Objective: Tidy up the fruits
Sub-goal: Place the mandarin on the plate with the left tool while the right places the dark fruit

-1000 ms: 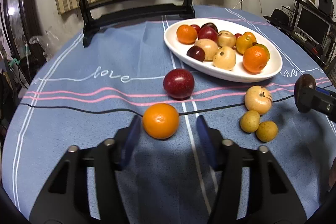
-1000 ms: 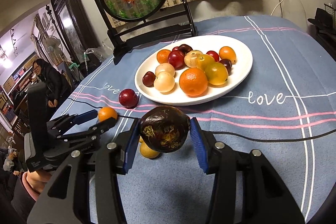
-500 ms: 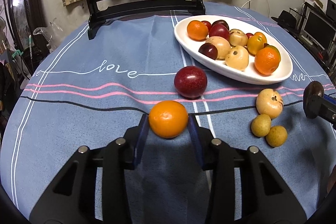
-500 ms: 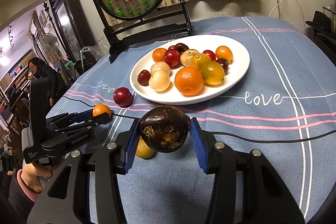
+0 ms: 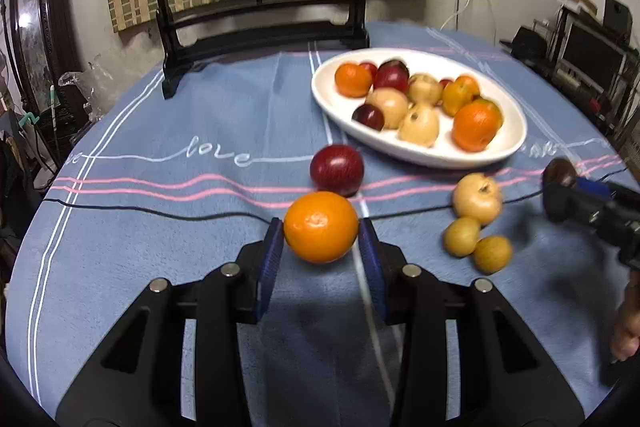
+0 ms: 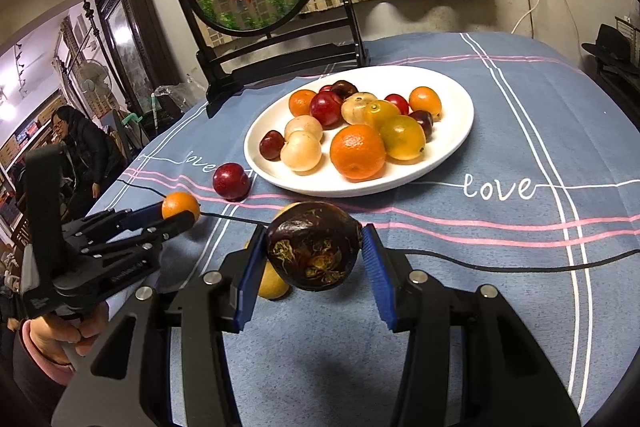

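My left gripper (image 5: 321, 255) is shut on an orange (image 5: 321, 227) and holds it just above the blue cloth; it also shows in the right wrist view (image 6: 181, 206). My right gripper (image 6: 314, 261) is shut on a dark brown mangosteen (image 6: 314, 251), seen at the right edge of the left wrist view (image 5: 559, 173). A white oval plate (image 5: 516, 143) with several fruits lies beyond, also in the right wrist view (image 6: 456, 131). A dark red plum (image 5: 337, 170) lies on the cloth just behind the orange.
A pale apple-like fruit (image 5: 477, 198) and two small yellow fruits (image 5: 461, 235) (image 5: 493, 254) lie on the cloth right of the orange. A black cable (image 5: 160, 213) crosses the table. A black-framed round fish screen (image 5: 256, 7) stands at the back. A person (image 6: 78, 151) stands at far left.
My left gripper's jaws closed on the orange and raised it slightly. My right gripper kept its hold on the mangosteen and moved little.
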`<state>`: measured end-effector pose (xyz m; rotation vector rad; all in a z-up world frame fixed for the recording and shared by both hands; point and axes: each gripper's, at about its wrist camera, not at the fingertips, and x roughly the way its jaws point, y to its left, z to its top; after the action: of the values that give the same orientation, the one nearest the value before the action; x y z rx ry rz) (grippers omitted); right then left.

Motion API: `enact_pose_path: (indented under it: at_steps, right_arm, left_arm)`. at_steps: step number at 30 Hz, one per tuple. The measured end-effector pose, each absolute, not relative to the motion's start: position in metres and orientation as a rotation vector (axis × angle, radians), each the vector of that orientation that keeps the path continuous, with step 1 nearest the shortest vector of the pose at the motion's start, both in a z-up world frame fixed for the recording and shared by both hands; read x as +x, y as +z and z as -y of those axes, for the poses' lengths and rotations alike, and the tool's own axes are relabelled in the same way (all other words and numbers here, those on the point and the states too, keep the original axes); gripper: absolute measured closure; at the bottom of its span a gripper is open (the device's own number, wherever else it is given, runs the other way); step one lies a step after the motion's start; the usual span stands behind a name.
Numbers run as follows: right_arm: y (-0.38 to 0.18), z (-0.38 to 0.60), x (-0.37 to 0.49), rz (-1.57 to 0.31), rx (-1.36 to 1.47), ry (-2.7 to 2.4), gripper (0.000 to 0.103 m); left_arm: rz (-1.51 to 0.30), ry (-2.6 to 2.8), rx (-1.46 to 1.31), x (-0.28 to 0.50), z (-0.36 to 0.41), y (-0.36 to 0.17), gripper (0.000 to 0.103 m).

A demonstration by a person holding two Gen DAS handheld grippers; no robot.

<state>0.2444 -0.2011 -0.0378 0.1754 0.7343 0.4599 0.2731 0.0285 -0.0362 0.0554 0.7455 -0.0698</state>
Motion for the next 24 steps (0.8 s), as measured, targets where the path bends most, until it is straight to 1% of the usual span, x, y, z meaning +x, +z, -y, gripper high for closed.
enact_pose_path:
  at_steps: [6, 10, 13, 16, 20, 24]
  right_arm:
    - [-0.030, 0.203, 0.241, -0.692, 0.180, 0.477, 0.055]
    - [-0.017, 0.211, 0.258, -0.623, 0.170, 0.436, 0.055]
    - [-0.012, 0.213, 0.287, -0.589, 0.141, 0.370, 0.055]
    - [-0.015, 0.218, 0.324, -0.602, 0.164, 0.338, 0.055]
    - [-0.023, 0.218, 0.361, -0.625, 0.166, 0.320, 0.055]
    - [-0.029, 0.222, 0.385, -0.648, 0.193, 0.334, 0.055]
  left_arm:
    - [-0.669, -0.115, -0.004, 0.261, -0.032, -0.015, 0.064]
    - [-0.622, -0.168, 0.042, 0.271, -0.018, 0.003, 0.064]
    - [-0.628, -0.225, 0.042, 0.301, -0.007, 0.016, 0.064]
    - [-0.627, -0.227, 0.046, 0.334, -0.001, 0.020, 0.064]
    - [-0.684, -0.242, 0.044, 0.388, 0.006, 0.013, 0.064]
    - [-0.736, -0.234, 0.026, 0.424, 0.007, 0.001, 0.064]
